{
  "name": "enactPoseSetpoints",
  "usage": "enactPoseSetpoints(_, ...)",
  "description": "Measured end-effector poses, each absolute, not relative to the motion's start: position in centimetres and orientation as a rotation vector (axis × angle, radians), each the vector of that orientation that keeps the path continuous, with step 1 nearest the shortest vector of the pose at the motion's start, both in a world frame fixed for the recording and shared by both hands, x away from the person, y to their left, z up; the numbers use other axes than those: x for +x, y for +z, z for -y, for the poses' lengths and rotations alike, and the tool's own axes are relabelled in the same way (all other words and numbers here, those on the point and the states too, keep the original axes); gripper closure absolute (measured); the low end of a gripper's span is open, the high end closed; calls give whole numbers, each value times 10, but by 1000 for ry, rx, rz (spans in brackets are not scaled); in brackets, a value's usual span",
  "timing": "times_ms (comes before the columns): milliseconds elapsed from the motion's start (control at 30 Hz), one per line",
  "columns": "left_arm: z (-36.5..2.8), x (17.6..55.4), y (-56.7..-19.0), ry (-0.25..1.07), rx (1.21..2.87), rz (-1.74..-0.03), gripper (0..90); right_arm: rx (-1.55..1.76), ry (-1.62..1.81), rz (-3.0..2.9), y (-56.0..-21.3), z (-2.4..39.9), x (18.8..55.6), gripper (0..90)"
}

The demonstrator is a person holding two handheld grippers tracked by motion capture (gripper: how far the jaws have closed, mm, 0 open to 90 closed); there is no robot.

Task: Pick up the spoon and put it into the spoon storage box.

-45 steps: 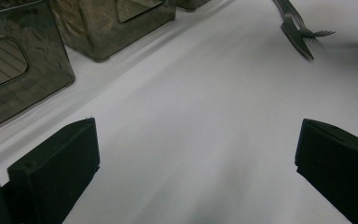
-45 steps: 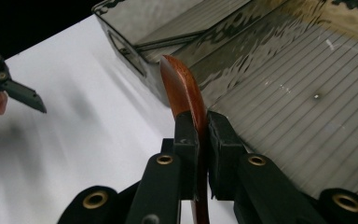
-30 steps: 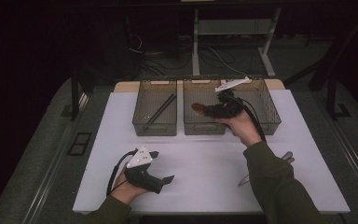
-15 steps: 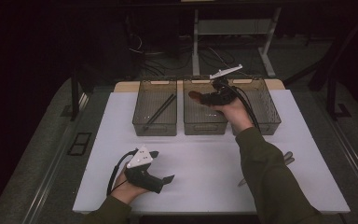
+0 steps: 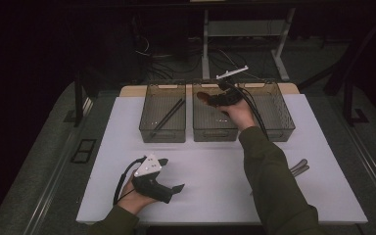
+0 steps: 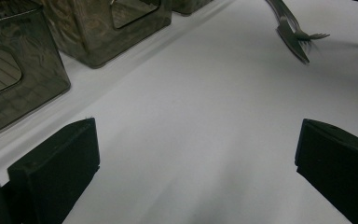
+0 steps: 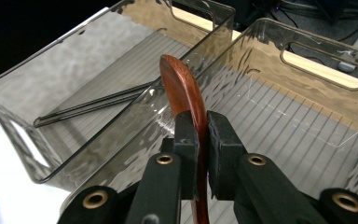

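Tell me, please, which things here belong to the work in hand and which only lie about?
In the work: right gripper, shut on the wooden spoon; middle bin under it.
Lying about: chopsticks in the left bin; fork and knife on the table; open left gripper.

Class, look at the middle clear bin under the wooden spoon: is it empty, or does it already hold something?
Empty. The middle bin shows only its bare ribbed floor; the wooden spoon is clamped in the right gripper above it, not set down inside.

Black chopsticks (image 5: 169, 113) lie in the bin (image 5: 162, 134) left of the right gripper; a fork (image 6: 292, 29) lies ahead of the left gripper.
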State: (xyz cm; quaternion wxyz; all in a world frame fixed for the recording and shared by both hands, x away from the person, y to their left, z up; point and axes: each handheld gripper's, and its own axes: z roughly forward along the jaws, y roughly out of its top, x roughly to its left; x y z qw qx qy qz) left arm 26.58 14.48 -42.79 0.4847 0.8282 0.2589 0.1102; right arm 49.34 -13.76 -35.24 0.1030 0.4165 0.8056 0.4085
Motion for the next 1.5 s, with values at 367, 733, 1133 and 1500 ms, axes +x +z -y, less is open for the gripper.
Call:
enactPoseSetpoints(367, -143, 265, -427, 268, 2027, -618, 0, 1275, 1155, -2353, -367, 129, 505, 832)
enactPoseSetpoints(733, -143, 265, -427, 267, 2026, -618, 0, 1269, 1047, -2395, -380, 117, 505, 831)
enactPoseSetpoints(1133, -144, 265, -427, 268, 2024, -614, 0, 1259, 1041, -2407, -379, 115, 501, 705)
enactPoseSetpoints(1500, -145, 266, -428, 266, 2018, -621, 0, 1226, 1173, -2387, -357, 137, 479, 487)
